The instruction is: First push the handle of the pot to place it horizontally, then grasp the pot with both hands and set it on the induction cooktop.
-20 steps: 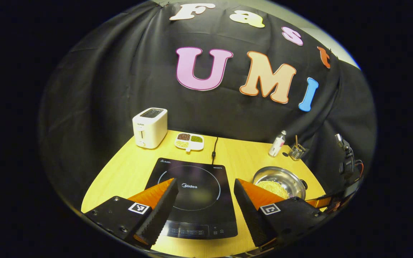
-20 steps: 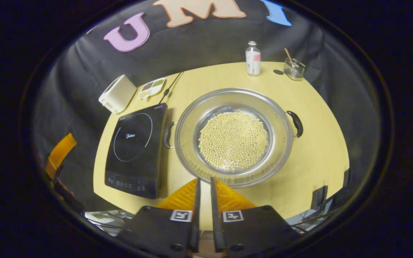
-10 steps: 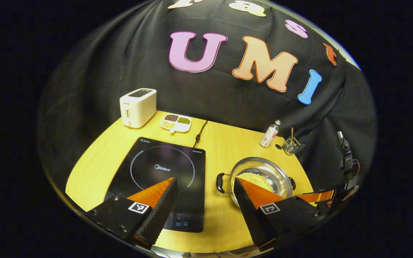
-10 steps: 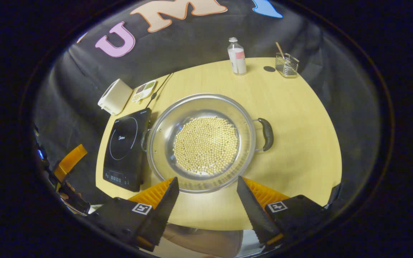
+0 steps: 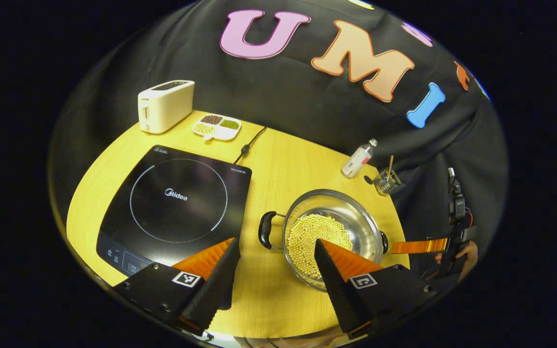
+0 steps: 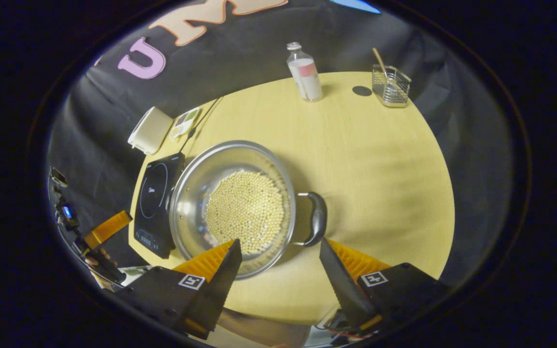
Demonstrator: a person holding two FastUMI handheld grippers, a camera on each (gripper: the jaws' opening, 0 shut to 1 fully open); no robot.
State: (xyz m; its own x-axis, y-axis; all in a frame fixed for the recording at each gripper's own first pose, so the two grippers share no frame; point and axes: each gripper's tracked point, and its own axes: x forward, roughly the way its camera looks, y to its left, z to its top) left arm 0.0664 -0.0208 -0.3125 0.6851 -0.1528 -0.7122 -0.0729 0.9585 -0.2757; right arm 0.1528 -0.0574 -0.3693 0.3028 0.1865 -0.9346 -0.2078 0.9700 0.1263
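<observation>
Left gripper view, far left beyond the fingers: white toaster (image 5: 165, 105) at the back of the yellow table (image 5: 288, 164), divided snack dish (image 5: 216, 126) just beside it. Ahead of the near-side finger (image 5: 220, 278): black induction cooktop (image 5: 174, 203), bare, its cord (image 5: 248, 145) trailing toward the wall. Left gripper (image 5: 276, 270) spread wide, grasping nothing, hovering above the table's front edge. Between and past the fingertips: steel pot (image 5: 331, 232) of pale beans on the table right of the cooktop, apart from it, one black handle (image 5: 265, 231) pointing at the cooktop, the opposite handle toward the right gripper (image 5: 421, 246) farther off. Behind: small bottle (image 5: 357, 158), wire holder (image 5: 386, 180).

Right gripper view: right gripper (image 6: 278, 270) likewise released, wide apart, empty. Pot (image 6: 232, 205) ahead of the left-hand finger, its near handle (image 6: 316, 218) just beyond the gap, untouched. Cooktop (image 6: 157, 203) past the pot, left.
</observation>
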